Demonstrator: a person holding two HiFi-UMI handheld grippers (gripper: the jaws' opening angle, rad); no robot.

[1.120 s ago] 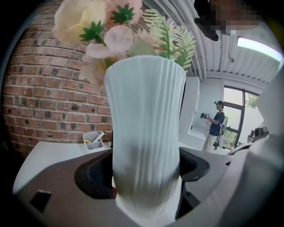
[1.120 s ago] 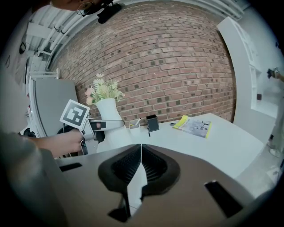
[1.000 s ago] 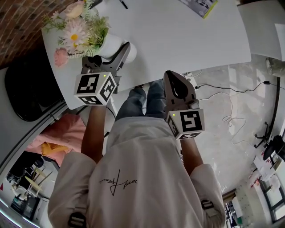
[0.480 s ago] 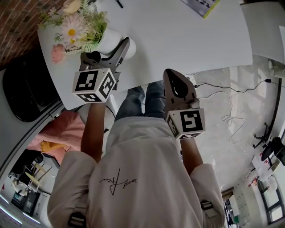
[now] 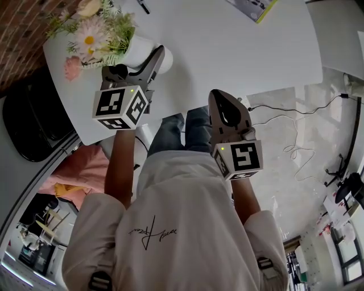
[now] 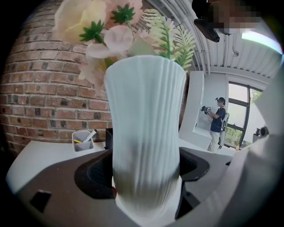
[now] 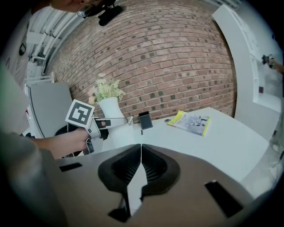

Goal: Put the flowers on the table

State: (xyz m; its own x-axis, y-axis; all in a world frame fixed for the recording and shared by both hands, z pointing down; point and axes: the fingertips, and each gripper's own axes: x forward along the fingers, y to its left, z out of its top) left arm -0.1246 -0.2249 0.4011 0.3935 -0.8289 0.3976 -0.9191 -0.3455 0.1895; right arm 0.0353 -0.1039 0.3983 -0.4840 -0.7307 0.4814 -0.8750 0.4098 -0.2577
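White desk [image 5: 227,51] below, left gripper [image 5: 153,59] clamped round the vase [image 6: 144,133] of flowers [image 5: 94,37] near its left corner, right gripper [image 7: 140,155] closed on nothing, so set-down looks due: lower, then let go.

The ribbed white vase [image 6: 146,133] holds pink, cream and white flowers [image 5: 89,40] with green fronds. At one o'clock on the white table [image 5: 227,51] lies a yellow-edged booklet [image 5: 253,7]; the brick wall [image 6: 40,102] is red-brown.

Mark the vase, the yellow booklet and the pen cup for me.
vase [image 6: 144,133], left gripper view, middle of its ribbed body.
booklet [image 7: 188,123], right gripper view, centre of its cover.
pen cup [image 6: 82,142], left gripper view, its front wall.
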